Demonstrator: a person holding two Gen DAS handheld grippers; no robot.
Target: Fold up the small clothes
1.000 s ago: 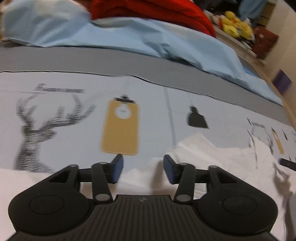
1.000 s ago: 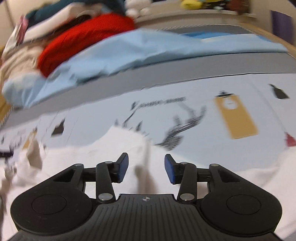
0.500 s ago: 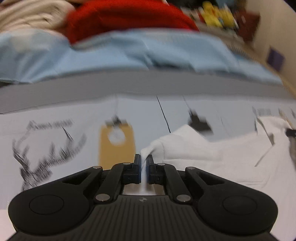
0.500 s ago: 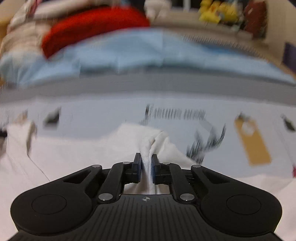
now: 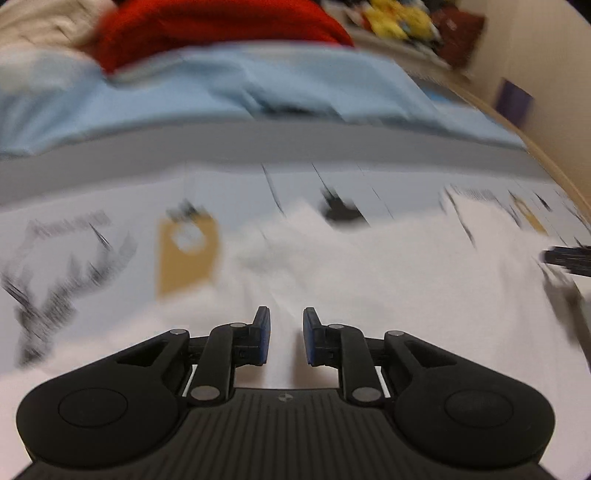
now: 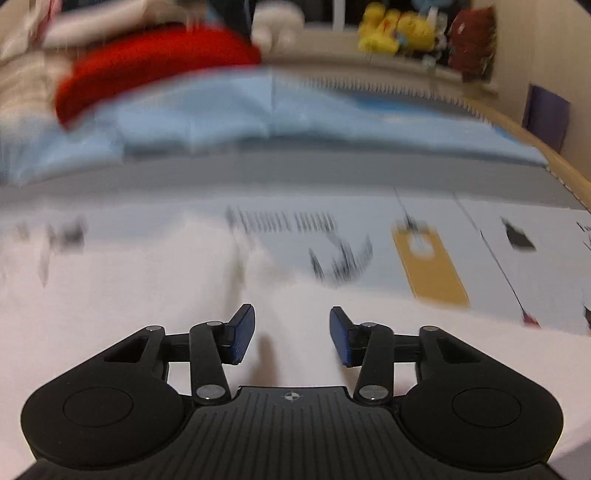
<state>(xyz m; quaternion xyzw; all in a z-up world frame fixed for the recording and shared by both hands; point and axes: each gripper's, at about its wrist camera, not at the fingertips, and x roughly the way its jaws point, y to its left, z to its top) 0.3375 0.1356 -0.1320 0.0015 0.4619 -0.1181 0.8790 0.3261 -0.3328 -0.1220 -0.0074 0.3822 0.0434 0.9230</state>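
A white garment lies spread on the printed bed cover, blurred by motion. My left gripper hangs just over its near part. The jaws are opening, a narrow gap shows between the blue pads, and they do not press on the cloth. In the right wrist view the same white garment shows a soft raised fold ahead of my right gripper. Its jaws are opening too and stand wider, with the cloth lying loose below them.
The cover carries a deer print and a yellow tag print. Behind it come a grey band, a crumpled light blue sheet, a red garment and yellow plush toys. A wooden edge curves along the right.
Half a second ago both grippers were pinching a fold of the white garment. Both have let go, their pads have parted, and the cloth has dropped flatter.
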